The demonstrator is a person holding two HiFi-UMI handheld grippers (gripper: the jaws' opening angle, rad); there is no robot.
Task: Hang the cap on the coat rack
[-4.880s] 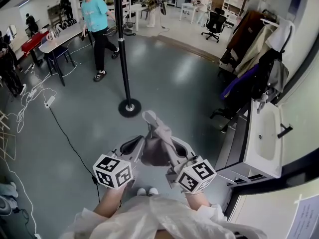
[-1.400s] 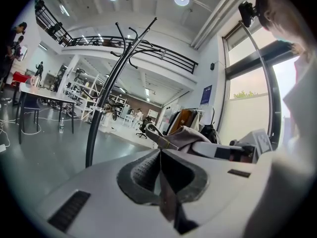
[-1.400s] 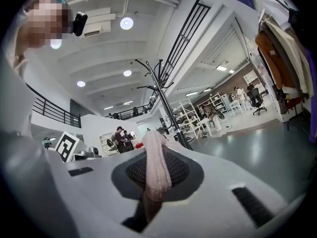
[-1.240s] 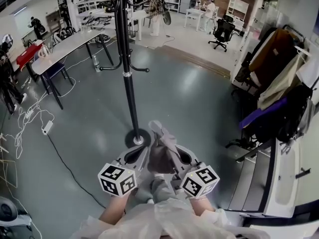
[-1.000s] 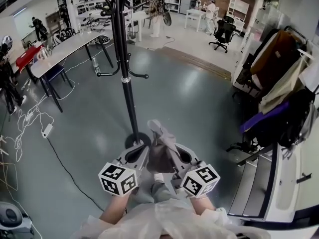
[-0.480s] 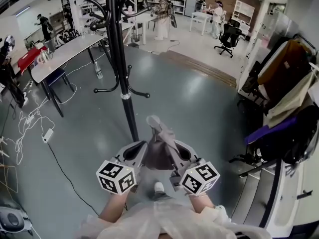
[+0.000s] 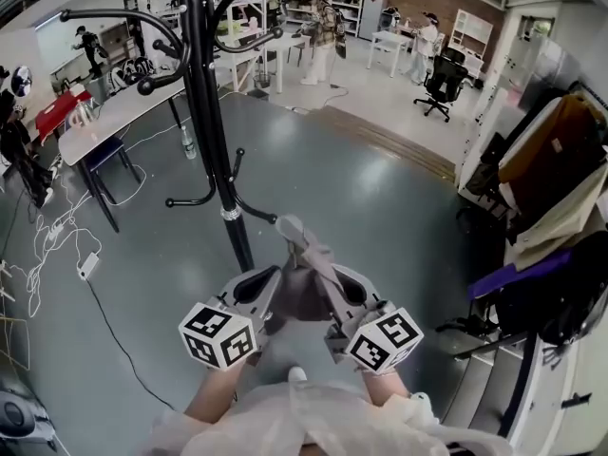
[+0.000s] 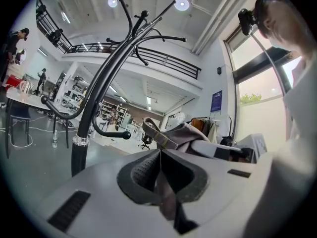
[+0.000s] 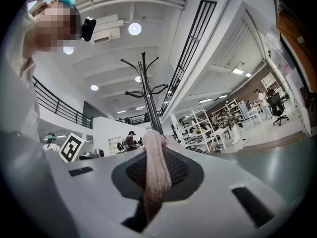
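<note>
**Desk:** Where's the cap?

**Me:** The taupe cap hangs between my 2 grippers, clear of the floor. Its adjusting strap pokes up and forward past the jaw tips.

**Desk:** Jaws?

**Me:** The left gripper has its jaws pressed together on a fold of the cap's cloth, which runs down between the pads. The right gripper is clamped narrow on a stitched edge of the same cap. That edge stands up between its pads and curls over their tips. Both grippers point roughly level, side by side, marker cubes nearest me.

**Desk:** And the coat rack?

**Me:** The black coat rack stands just ahead of the left jaws and slightly to their left. The cap isn't touching it. Its pole passes behind that gripper's tip in the head view. 2 low curved hooks sit near the pole's silver collar, and the long upper arms spread out well above the jaws.

**Desk:** Anything around it?

**Me:** Grey glossy floor beyond the jaws. There's a table far off to their left with a bottle standing beside it. Hung coats are off to the right, and an office chair is far ahead.
</note>
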